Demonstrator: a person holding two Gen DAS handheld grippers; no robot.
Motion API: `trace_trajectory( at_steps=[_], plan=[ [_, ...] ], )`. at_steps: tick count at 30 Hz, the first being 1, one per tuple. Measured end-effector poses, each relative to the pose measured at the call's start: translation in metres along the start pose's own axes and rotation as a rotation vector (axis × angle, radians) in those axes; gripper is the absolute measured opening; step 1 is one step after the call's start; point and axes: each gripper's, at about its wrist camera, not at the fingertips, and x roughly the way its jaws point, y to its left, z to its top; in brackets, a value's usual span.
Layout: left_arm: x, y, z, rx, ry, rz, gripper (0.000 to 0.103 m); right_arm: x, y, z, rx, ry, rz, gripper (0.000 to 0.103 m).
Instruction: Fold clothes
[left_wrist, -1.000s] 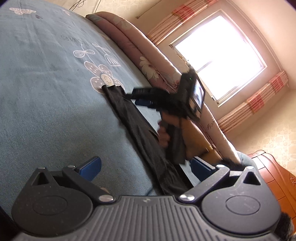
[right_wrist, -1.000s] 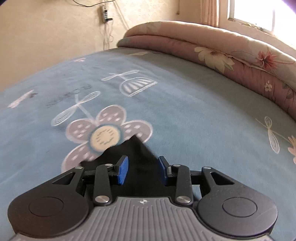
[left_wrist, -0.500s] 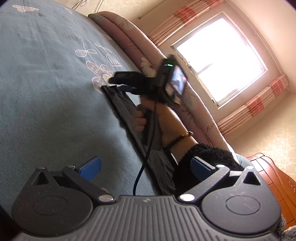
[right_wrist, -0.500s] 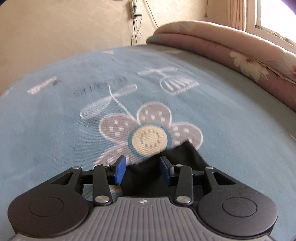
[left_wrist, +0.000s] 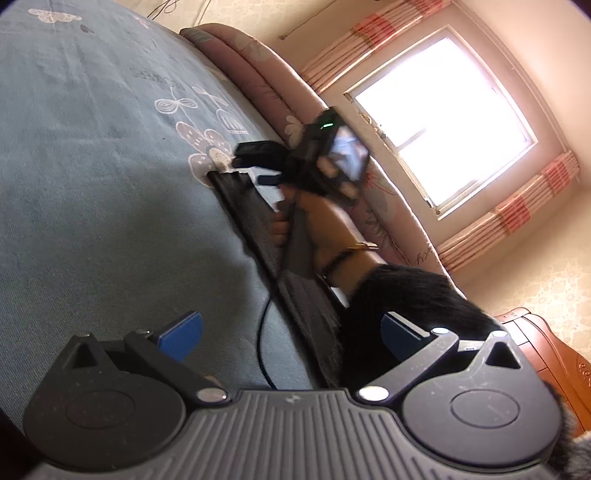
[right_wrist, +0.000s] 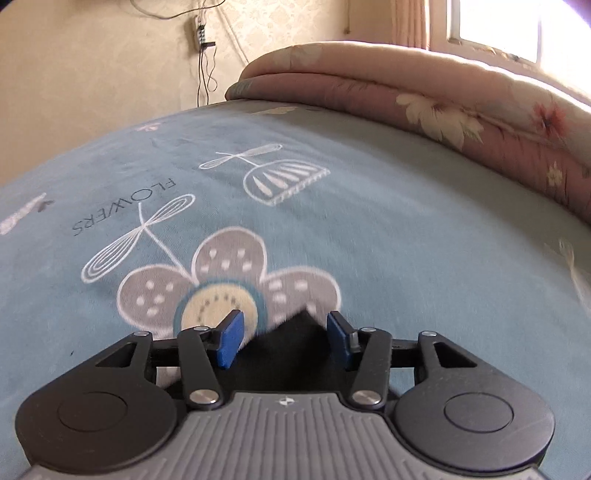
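Black cloth garment (left_wrist: 258, 229), folded into a long narrow strip, lies across the blue-grey flower-printed bedspread (left_wrist: 92, 184) in the left wrist view, running from the printed flower toward the camera. The left gripper (left_wrist: 291, 330) hangs above the bedspread with its blue-padded fingers (left_wrist: 181, 334) spread wide and nothing between them. At the strip's far end a hand (left_wrist: 314, 221) in a fuzzy black sleeve (left_wrist: 399, 314) holds the right gripper (left_wrist: 251, 162), which is blurred there.

From the right wrist view, the right gripper (right_wrist: 282, 338) points down at a pointed corner of the garment (right_wrist: 291, 339), which lies on the bedspread (right_wrist: 406, 221) over the flower print. Its jaws are opening; the corner sits between the blue pads (right_wrist: 229, 343), apparently untouched. A rolled pink floral quilt (right_wrist: 443, 110) lines the far edge.
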Motion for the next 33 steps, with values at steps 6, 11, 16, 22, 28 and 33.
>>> trace_trajectory(
  at_steps=[6, 11, 16, 22, 28, 33],
  plan=[
    [0.0, -0.001, -0.001, 0.008, -0.004, 0.002, 0.102, -0.092, -0.024, -0.004, -0.037, 0.02, -0.058, 0.056],
    [0.002, -0.002, -0.002, 0.01, 0.007, 0.013, 0.102, -0.207, -0.06, -0.043, 0.024, 0.101, -0.133, 0.059],
    [0.005, -0.002, -0.003, 0.02, 0.022, 0.018, 0.102, -0.294, -0.082, -0.105, 0.137, 0.157, -0.183, 0.062],
    [0.007, -0.002, -0.004, 0.02, 0.037, 0.023, 0.102, -0.317, -0.097, -0.2, 0.255, 0.278, -0.28, 0.038],
    [0.009, -0.003, -0.005, 0.028, 0.05, 0.021, 0.102, -0.308, -0.096, -0.256, 0.327, 0.306, -0.322, 0.038],
    [0.01, -0.003, -0.005, 0.022, 0.057, 0.015, 0.102, -0.305, -0.067, -0.258, 0.246, 0.334, -0.199, 0.038]
  ],
)
